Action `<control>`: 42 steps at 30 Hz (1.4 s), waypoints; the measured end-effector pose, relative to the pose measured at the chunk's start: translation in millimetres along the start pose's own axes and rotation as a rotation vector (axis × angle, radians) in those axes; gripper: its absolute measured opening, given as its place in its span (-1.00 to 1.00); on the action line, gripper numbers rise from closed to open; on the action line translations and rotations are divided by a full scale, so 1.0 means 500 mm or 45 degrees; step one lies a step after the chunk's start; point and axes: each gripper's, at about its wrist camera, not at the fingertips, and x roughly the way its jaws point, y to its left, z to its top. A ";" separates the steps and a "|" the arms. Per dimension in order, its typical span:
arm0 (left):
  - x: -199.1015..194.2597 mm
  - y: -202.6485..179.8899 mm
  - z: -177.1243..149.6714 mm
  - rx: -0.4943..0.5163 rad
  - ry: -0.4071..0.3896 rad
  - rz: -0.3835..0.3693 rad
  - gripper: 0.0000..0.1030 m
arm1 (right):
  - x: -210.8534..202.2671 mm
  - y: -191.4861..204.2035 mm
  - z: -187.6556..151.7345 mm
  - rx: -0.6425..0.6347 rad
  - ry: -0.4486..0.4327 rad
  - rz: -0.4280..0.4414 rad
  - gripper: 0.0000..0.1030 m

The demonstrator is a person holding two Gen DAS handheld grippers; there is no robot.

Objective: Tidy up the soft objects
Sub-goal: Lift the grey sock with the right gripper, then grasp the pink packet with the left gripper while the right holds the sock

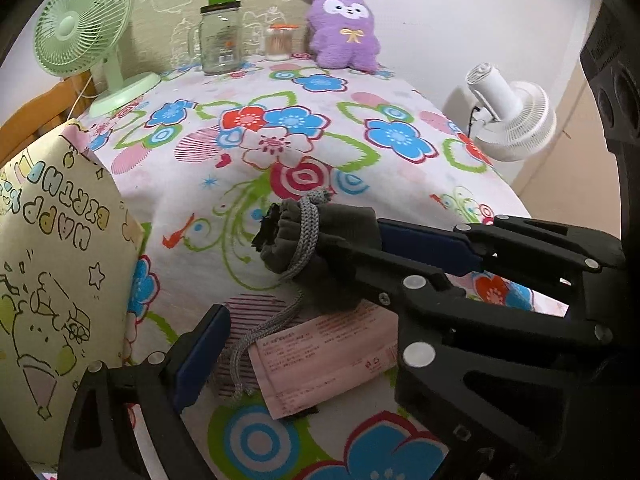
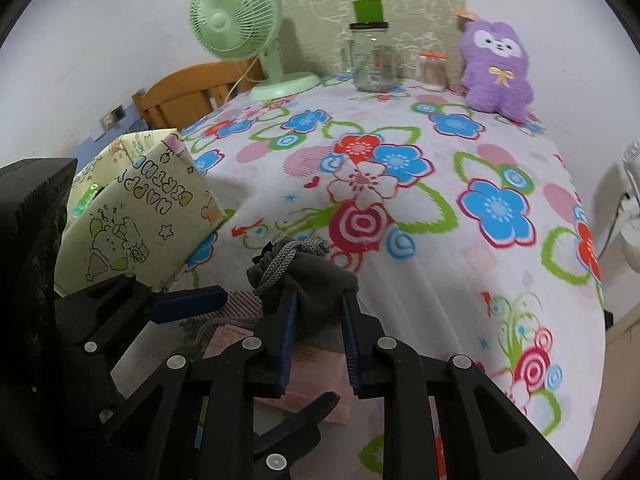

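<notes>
Right gripper [image 2: 316, 320] clamped narrowly on a grey drawstring pouch [image 2: 308, 276], its blue-faced pads pinching the fabric just below the gathered neck; left gripper [image 1: 304, 292] spread wide and empty, one finger [image 1: 200, 356] at 7 o'clock of the pouch in the left wrist view. The pouch sits near the front edge of the flowered cloth [image 2: 440, 208], at 6 o'clock from the cloth's centre, partly over a pink paper packet [image 1: 324, 360] on which its cord rests. The pouch is soft, felt-like and slumped, with a knotted braided grey cord [image 1: 308, 232] trailing from the neck toward 7 o'clock. The packet is flat, thin and printed. A stiff yellow "Happy Birthday" gift bag [image 2: 140, 216] stands open at 10 o'clock of the pouch and appears the likely container. To do the lift well, the grip should probably stay on the bunched neck, where the fabric is thickest, and the pouch should rise straight enough for the cord to clear the packet without dragging it. A fuzzy purple plush toy [image 2: 496, 68] stands at the far edge at 1 o'clock, beside a glass jar [image 2: 374, 64] and a green fan [image 2: 240, 20].
</notes>
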 end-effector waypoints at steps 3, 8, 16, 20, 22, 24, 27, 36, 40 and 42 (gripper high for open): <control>-0.005 -0.005 -0.007 0.013 0.001 -0.032 0.85 | -0.010 -0.005 -0.012 0.038 -0.008 -0.027 -0.55; -0.012 -0.011 -0.020 0.018 0.002 -0.054 0.85 | -0.028 -0.013 -0.030 0.103 -0.031 -0.083 -0.55; -0.040 -0.027 -0.036 0.057 -0.025 -0.053 0.85 | -0.060 -0.032 -0.051 0.187 -0.075 -0.156 -0.55; -0.045 -0.025 -0.049 0.038 0.005 -0.031 0.85 | -0.072 -0.034 -0.063 0.190 -0.072 -0.175 -0.55; -0.047 -0.022 -0.058 0.022 0.017 -0.041 0.85 | -0.079 -0.033 -0.069 0.194 -0.079 -0.181 -0.55; -0.050 -0.023 -0.066 0.021 0.023 -0.052 0.85 | -0.085 -0.033 -0.074 0.199 -0.086 -0.183 -0.55; -0.057 -0.030 -0.075 0.041 0.017 -0.047 0.85 | -0.094 -0.032 -0.084 0.209 -0.095 -0.185 -0.55; -0.049 -0.029 -0.082 0.030 0.039 -0.031 0.85 | -0.106 -0.029 -0.097 0.221 -0.106 -0.195 -0.55; -0.048 -0.037 -0.074 0.009 0.045 -0.121 0.86 | -0.112 -0.039 -0.097 0.241 -0.113 -0.216 -0.55; -0.043 -0.044 -0.070 0.013 0.045 -0.125 0.90 | -0.115 -0.045 -0.097 0.247 -0.116 -0.224 -0.55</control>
